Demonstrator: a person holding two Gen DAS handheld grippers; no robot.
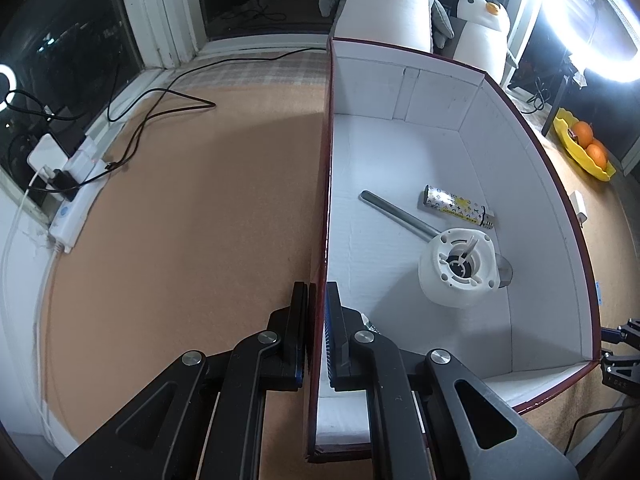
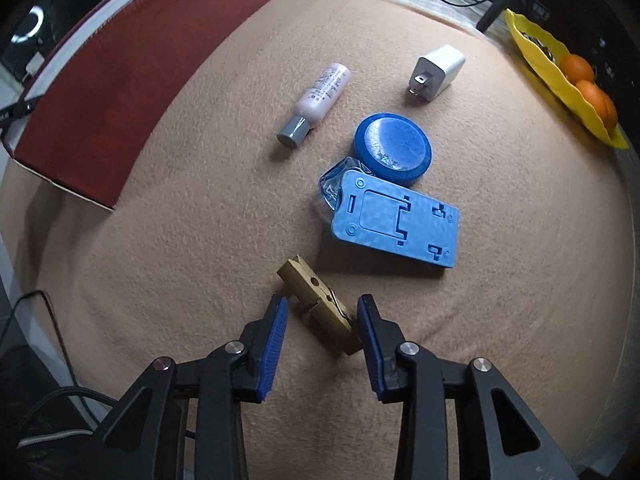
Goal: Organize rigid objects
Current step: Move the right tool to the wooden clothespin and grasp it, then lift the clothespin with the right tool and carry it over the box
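Observation:
My left gripper (image 1: 318,312) is shut on the left wall (image 1: 325,184) of a red box with a white inside. In the box lie a white round part (image 1: 460,272), a grey metal bar (image 1: 396,214) and a patterned lighter (image 1: 458,205). My right gripper (image 2: 322,320) is open, its jaws on either side of a brass wooden clip (image 2: 320,304) on the tan cloth. Beyond it lie a blue flat plate (image 2: 396,222), a blue round lid (image 2: 394,148), a clear blue wrapper (image 2: 332,184), a pink bottle (image 2: 318,98) and a white charger (image 2: 436,72). The box's red outside (image 2: 132,80) shows at the left.
A yellow tray with oranges (image 2: 576,80) sits at the far right; it also shows in the left wrist view (image 1: 584,144). A power strip with cables (image 1: 74,188) lies by the window at the left. Plush penguins (image 1: 484,36) stand behind the box.

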